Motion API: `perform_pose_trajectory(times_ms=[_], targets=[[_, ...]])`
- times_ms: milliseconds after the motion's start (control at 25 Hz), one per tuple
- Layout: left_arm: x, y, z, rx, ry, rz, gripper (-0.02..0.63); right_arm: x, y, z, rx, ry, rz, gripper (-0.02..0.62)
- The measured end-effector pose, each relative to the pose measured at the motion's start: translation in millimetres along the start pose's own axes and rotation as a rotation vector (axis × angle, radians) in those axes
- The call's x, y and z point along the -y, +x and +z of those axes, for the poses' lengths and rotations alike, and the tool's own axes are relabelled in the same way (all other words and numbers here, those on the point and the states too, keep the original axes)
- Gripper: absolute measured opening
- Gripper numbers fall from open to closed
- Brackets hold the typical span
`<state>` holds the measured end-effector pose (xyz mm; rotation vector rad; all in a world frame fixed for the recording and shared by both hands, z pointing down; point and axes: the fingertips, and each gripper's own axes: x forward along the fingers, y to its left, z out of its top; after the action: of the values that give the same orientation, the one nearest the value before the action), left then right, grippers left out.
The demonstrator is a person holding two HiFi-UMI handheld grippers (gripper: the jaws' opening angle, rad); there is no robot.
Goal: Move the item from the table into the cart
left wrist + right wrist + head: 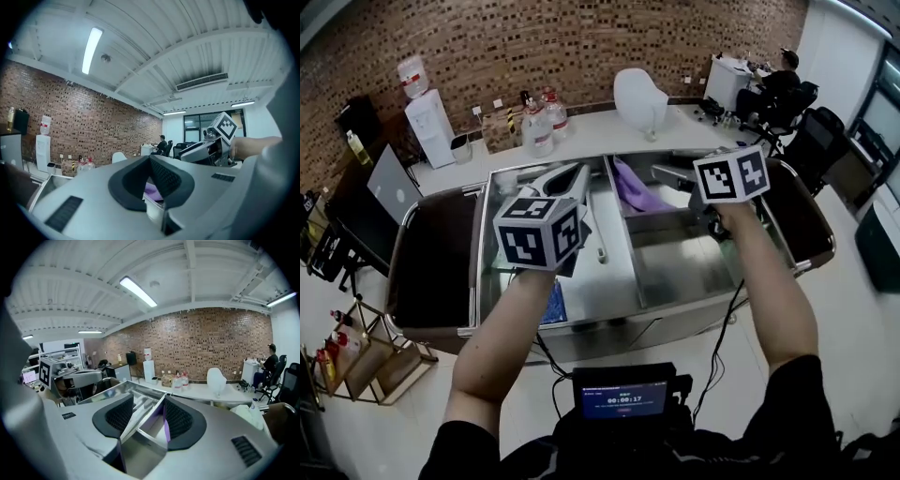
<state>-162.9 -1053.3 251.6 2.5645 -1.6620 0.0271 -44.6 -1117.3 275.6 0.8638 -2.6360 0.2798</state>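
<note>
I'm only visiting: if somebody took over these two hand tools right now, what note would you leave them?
Left gripper: open, empty, held above the cart.
Right gripper: open, empty, also above the cart.
Purple item: lying in a rear compartment of the cart.
Done: that item appears to be delivered.
Left: bottles stand on the white table beyond; if they count, fetch them next.

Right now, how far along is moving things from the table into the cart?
Done: a purple item lies in the cart. In hand: nothing; the left gripper and right gripper are both open and empty, held above the cart. To do: bottles stand on the table behind, possibly next.
</note>
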Motion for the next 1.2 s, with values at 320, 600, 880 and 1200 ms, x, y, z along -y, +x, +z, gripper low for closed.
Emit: perform_pose_trajectory(times_ms=[320,600,880,1200], targets=[[67,-71,-1,0.107,0.087,0.063,0.0,-54,-126,-26,0.276,-0.08,-0.027,0.137],[161,-112,-20,0.202,0.119,0.164,0.0,-53,-234,-91,0.431,-0.1,0.012,0.052],[226,-144,-56,0.211,0.154,0.311,0.0,-39,-294,-137,0.468,-0.061,0.065,0.003],[263,-171,-104,0.167,0.128,0.29,0.0,-56,-317,-159,0.518,-0.01,0.074,0.003]])
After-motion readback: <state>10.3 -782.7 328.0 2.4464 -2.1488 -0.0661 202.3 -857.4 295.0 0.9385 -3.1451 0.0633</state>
